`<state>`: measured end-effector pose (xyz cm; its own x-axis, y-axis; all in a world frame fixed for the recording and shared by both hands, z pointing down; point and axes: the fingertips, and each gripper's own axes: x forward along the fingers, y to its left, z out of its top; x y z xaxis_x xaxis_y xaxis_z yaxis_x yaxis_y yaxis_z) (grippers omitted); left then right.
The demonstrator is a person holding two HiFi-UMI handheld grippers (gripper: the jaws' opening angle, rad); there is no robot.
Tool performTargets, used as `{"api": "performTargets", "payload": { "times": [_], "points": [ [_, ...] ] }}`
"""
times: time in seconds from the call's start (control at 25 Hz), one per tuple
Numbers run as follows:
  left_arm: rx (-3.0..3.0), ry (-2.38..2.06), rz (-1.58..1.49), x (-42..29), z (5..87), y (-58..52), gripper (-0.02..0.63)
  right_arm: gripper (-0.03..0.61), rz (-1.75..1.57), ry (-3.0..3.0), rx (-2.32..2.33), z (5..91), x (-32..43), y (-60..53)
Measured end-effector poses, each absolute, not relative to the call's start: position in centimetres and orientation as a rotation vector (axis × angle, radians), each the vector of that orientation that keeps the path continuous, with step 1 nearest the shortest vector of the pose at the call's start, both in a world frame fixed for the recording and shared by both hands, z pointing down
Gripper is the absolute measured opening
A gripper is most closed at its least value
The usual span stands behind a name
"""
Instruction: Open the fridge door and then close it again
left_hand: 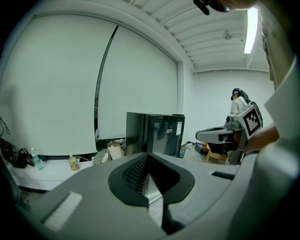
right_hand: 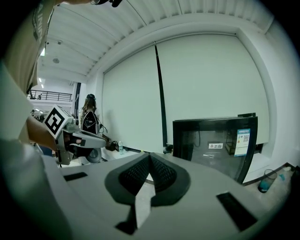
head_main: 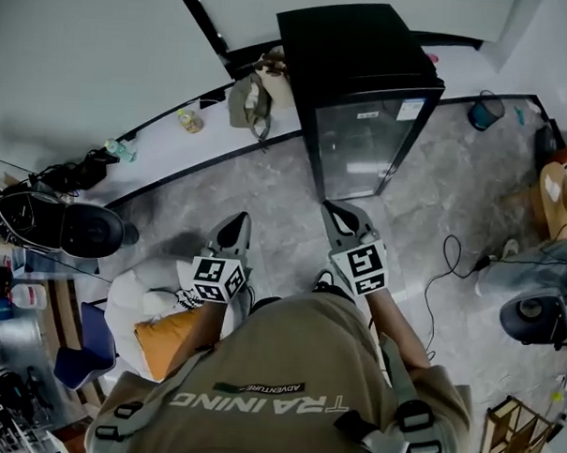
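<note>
A small black fridge (head_main: 364, 102) with a glass door stands on the grey floor against the wall, its door closed. My left gripper (head_main: 235, 222) and right gripper (head_main: 337, 213) hover side by side a short way in front of it, both shut with nothing in them. The fridge (left_hand: 157, 136) sits ahead and slightly right in the left gripper view, past the closed left gripper (left_hand: 149, 157), and my right gripper (left_hand: 225, 134) shows at the right. In the right gripper view the glass door (right_hand: 218, 140) is ahead to the right of the closed right gripper (right_hand: 150, 157).
Bags (head_main: 254, 96) lie left of the fridge, with bottles (head_main: 189, 121) along the white ledge. A black round device (head_main: 94, 229) and clutter fill the left side. A cable (head_main: 448, 266) runs over the floor at right, near a blue bucket (head_main: 485, 111).
</note>
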<state>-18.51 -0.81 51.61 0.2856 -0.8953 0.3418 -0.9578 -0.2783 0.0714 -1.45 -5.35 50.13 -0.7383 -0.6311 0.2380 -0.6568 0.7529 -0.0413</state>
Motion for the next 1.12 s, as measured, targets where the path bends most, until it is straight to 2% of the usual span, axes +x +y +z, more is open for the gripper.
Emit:
{"api": "performTargets", "payload": {
  "times": [0.56, 1.12],
  "points": [
    [2.265, -1.610, 0.401, -17.0, 54.1, -4.6, 0.000, 0.002, 0.229, -2.670, 1.017, 52.5, 0.8, -7.6],
    [2.542, -1.350, 0.457, -15.0, 54.5, -17.1, 0.000, 0.002, 0.155, -2.590, 1.202, 49.4, -0.8, -14.8]
  ]
}}
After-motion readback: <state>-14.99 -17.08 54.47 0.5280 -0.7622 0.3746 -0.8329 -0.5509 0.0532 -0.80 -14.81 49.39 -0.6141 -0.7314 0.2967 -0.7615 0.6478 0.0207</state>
